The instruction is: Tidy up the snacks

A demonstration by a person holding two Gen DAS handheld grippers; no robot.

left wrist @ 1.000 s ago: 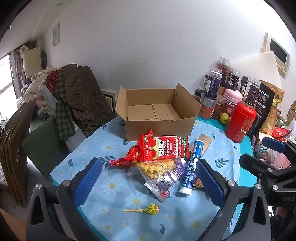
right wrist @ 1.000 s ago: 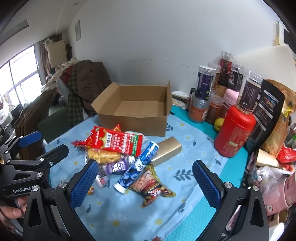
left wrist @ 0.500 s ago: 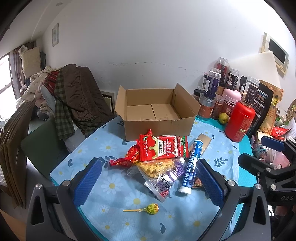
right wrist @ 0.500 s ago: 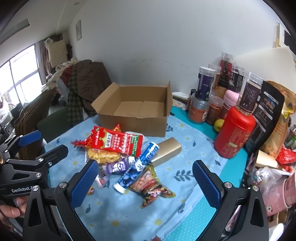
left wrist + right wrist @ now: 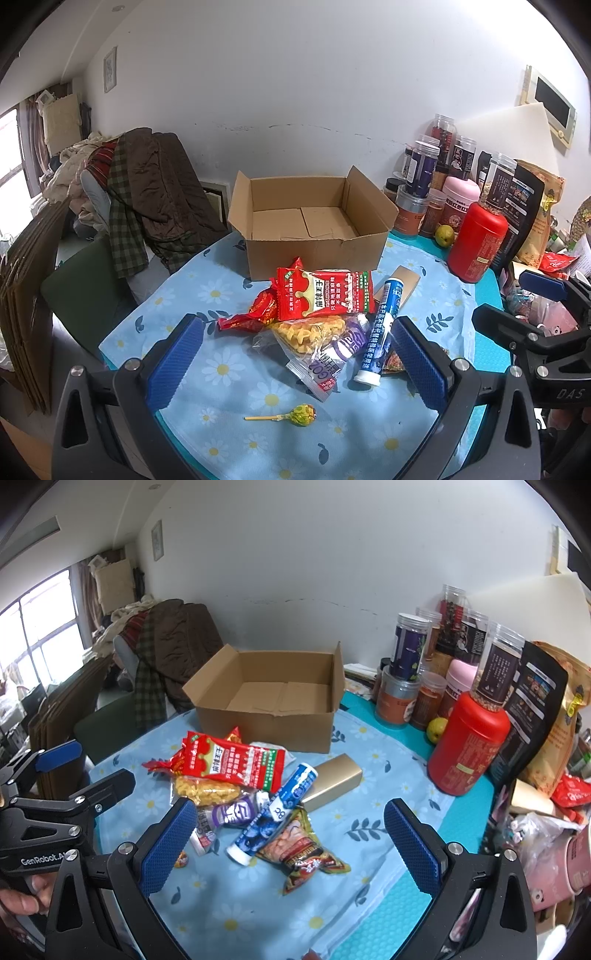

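An open, empty cardboard box [image 5: 314, 229] [image 5: 273, 705] stands at the back of the flowered tablecloth. In front of it lies a heap of snacks: a red packet [image 5: 325, 297] [image 5: 236, 762], a yellow crisps bag [image 5: 310, 332] [image 5: 207, 790], a purple sachet [image 5: 343, 349] [image 5: 236, 810], a blue tube [image 5: 380, 328] [image 5: 277, 812], a gold box [image 5: 404, 286] [image 5: 334, 781] and a brown-red nut packet [image 5: 303, 853]. A lollipop [image 5: 291, 414] lies nearest. My left gripper [image 5: 295, 362] hangs open above the heap's near side. My right gripper [image 5: 288, 845] is open too, over the nut packet.
Jars [image 5: 410, 653], a red canister [image 5: 476, 243] [image 5: 467, 746], a pink tin [image 5: 460, 195], dark bags [image 5: 532, 701] and a green fruit [image 5: 443, 235] crowd the table's right side. A chair draped with clothes [image 5: 147, 195] stands left of the box. A hand [image 5: 22, 897] holds the left tool.
Both views have shifted only very slightly; the snacks and the box lie where they were, and both grippers stay open.
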